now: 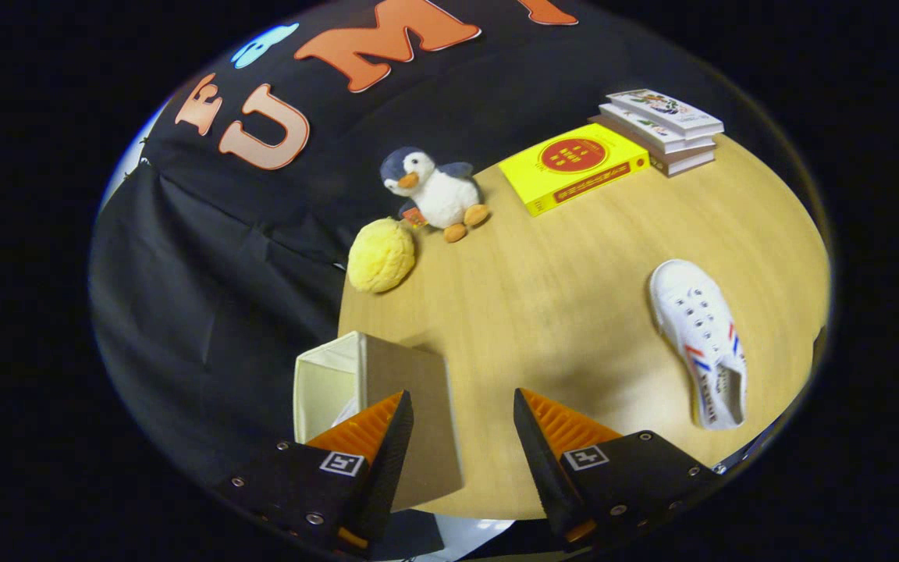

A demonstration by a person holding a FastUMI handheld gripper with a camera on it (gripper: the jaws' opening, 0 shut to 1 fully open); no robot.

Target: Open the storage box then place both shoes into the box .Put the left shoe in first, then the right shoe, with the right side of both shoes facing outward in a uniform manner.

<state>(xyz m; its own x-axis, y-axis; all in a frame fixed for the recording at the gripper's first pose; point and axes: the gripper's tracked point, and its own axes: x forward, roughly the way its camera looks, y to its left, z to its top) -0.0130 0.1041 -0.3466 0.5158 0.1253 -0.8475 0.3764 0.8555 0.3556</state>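
The storage box, beige with a pale lining, stands open at the near left edge of the wooden table. Something whitish shows inside it behind my left finger; I cannot tell what it is. A white canvas shoe with red and blue stripes lies on the table to the right, beyond my right finger, its toe pointing away from me. My gripper hovers open above the table's near edge, nothing between its fingers. The left finger overlaps the box's near wall.
A plush penguin and a yellow round plush sit at the far left of the table. A yellow book and a stack of books lie at the back. Black cloth hangs to the left.
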